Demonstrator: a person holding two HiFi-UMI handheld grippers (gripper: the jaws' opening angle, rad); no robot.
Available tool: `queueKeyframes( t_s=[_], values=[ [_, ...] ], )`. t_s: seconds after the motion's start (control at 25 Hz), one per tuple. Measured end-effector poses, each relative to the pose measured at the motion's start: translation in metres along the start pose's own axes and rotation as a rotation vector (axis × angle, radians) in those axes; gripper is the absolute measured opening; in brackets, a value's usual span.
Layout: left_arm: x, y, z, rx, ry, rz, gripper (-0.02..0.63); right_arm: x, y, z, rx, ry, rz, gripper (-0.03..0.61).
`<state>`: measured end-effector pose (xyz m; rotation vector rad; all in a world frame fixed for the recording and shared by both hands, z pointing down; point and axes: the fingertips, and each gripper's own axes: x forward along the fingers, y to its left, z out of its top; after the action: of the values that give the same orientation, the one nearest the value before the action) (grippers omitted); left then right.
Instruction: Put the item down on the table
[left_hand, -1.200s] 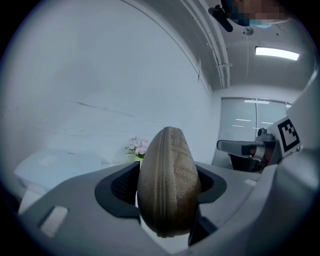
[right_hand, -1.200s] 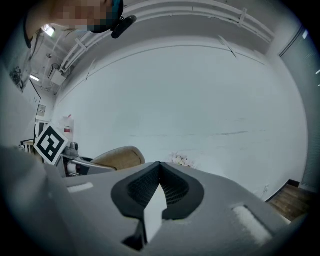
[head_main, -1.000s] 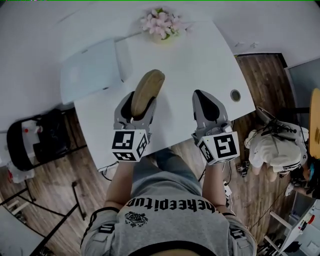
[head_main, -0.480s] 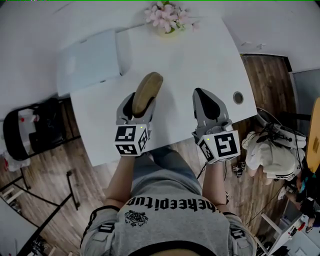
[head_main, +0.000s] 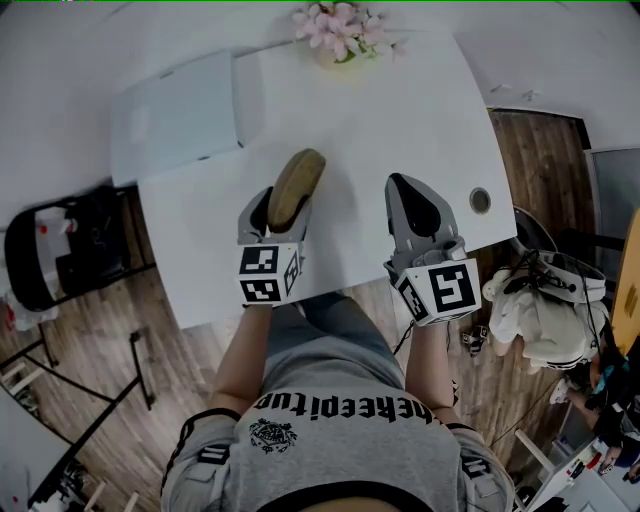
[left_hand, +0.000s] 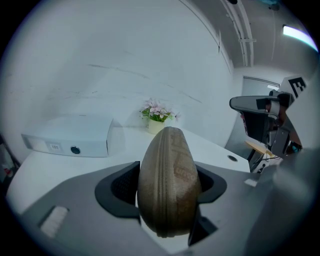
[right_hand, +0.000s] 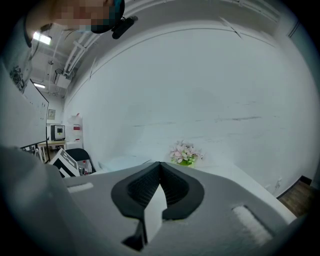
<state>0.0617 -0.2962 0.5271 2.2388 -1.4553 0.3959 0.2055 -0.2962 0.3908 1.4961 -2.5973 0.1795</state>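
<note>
I had lowered my left gripper (head_main: 283, 207), clamped on the brown oval zippered fabric case (head_main: 296, 183), toward the white table (head_main: 400, 120) by its near edge. Release, I judged, remained. My right gripper (head_main: 405, 195) sat closed, empty.

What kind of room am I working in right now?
Most likely an office or lab workroom: a white table with a cable hole in it, a white binder lying on it, and a black chair on the wood floor beside it.
</note>
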Motion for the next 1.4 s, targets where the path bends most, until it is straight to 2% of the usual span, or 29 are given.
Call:
queueKeyframes(
  t_s=[0.84,1.4],
  values=[
    [0.030,0.007,-0.032,0.029,0.116,0.058,0.299,0.022,-0.009,-0.011,0.014,0.032,0.042,0.000],
    [0.035,0.007,-0.041,0.033,0.144,0.028,0.307,0.024,-0.006,-0.012,0.010,0.033,0.048,0.000]
  ],
)
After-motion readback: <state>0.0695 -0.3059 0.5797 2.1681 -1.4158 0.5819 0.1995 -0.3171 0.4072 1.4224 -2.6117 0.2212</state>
